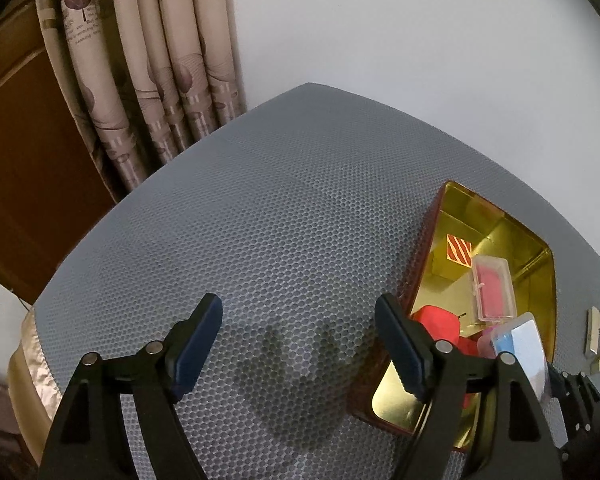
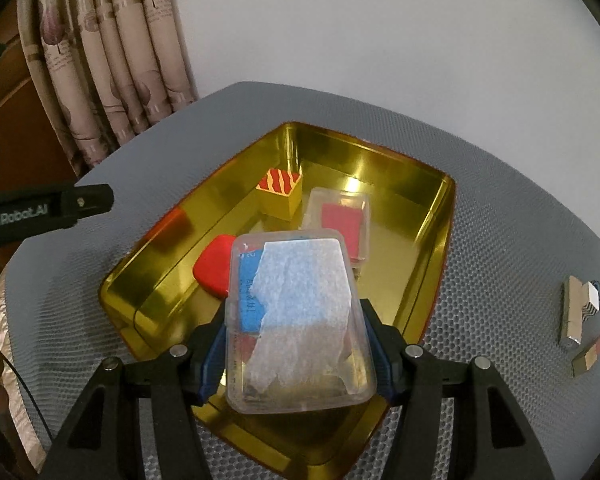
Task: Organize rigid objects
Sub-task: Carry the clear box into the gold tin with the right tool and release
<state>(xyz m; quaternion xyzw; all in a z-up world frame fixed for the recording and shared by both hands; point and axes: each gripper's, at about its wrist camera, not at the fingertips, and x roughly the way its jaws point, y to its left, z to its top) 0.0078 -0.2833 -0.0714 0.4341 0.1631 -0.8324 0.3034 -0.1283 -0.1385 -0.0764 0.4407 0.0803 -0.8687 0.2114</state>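
Table [image 2: 500, 216], grey honeycomb mat over the whole top. On it stands the gold tin [image 2: 440, 216], lid off, taken here as the landmark and the collecting place for the loose pieces.

Inside the tin: a red soft-cornered block [image 2: 212, 268] by the left wall, a small clear case with a red insert [image 2: 342, 220] toward the middle, a yellow cube with a red striped top [image 2: 280, 196] at the far left corner. Outside the tin, well to its right on the mat: a silver block with a striped end [image 2: 576, 312] and, just nearer than it, a smaller silver bar [image 2: 588, 356].

Right gripper [image 2: 300, 356]: jaws closed on the long sides of a clear plastic case [image 2: 300, 312] holding blue and white contents; the case hangs above the near half of the tin, not resting on the floor of it.

Left gripper [image 1: 298, 344]: jaws open, nothing between them, over bare mat just left of the tin.

Step in hand, as judged: delivery of the clear case into the tin. Next move calls for lowering it into the free floor near the front wall, clear of the red block and the small case, then releasing. The two silver pieces to the right appear still to be collected.
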